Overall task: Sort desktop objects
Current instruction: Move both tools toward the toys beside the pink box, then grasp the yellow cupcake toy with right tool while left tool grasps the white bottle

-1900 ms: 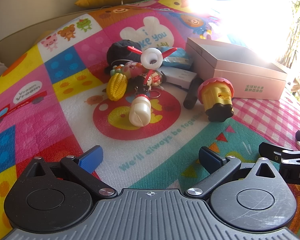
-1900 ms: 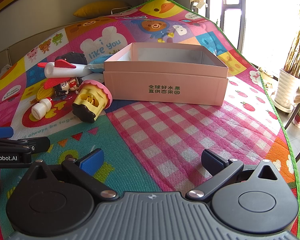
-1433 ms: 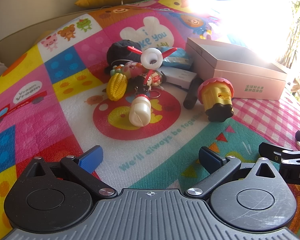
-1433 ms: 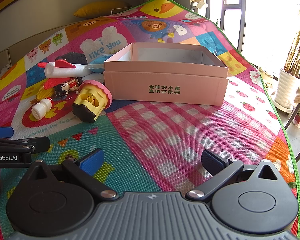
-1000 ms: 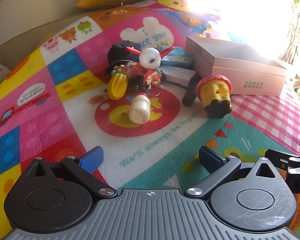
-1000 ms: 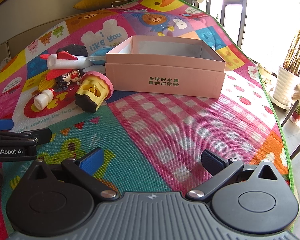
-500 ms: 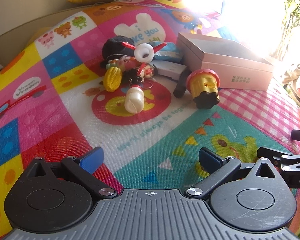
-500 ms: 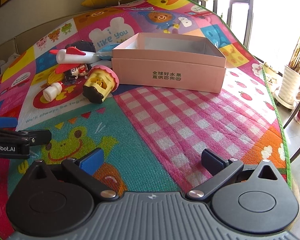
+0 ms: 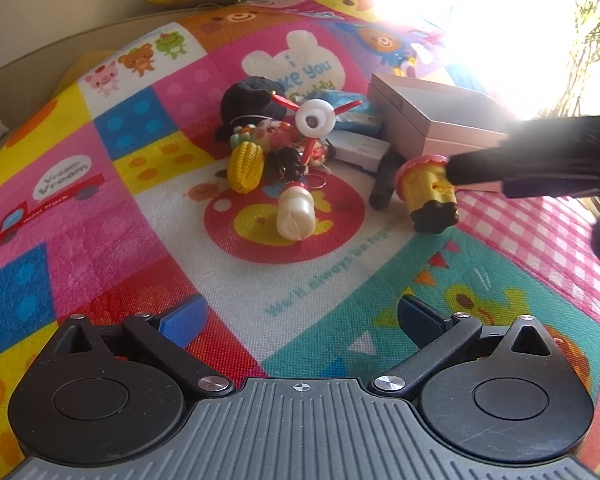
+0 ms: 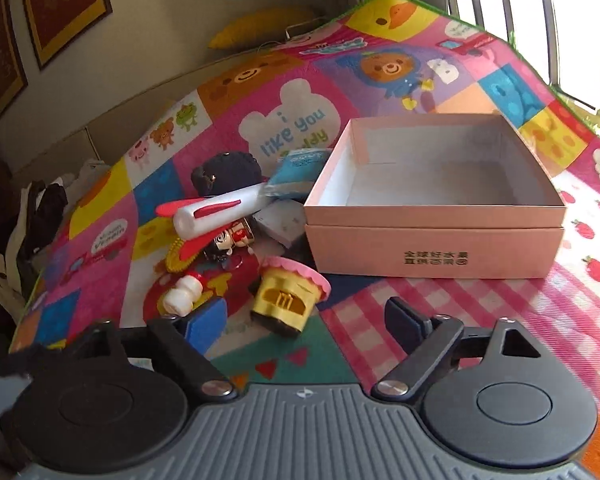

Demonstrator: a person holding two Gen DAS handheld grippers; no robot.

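Since half a second ago the right gripper (image 10: 306, 318) has swung forward and down toward the toy pile, so that its dark arm now crosses the left wrist view, where only its tip showed at the edge before.

From the left wrist, the left gripper (image 9: 300, 314) hangs back over the play mat (image 9: 100, 240), jaws spread wide and holding nothing, well apart from the toys. The pile sits beside the pink box (image 9: 432, 120): a yellow corn toy (image 9: 246, 164), a white bottle toy (image 9: 296, 214) and a yellow cupcake toy (image 9: 428, 190) lying on its side. The right gripper's finger tip appears to touch or nearly touch the cupcake; contact is hard to judge.

From the right wrist, the jaws are spread wide with nothing between them, and the cupcake toy (image 10: 286, 296) lies just ahead, roughly centred in the gap, likely lined up for a grasp. The pink box (image 10: 432, 240) stands open and looks empty, close behind, probably as the place for sorted things. A white and red rocket toy (image 10: 216, 212) rests on the pile.
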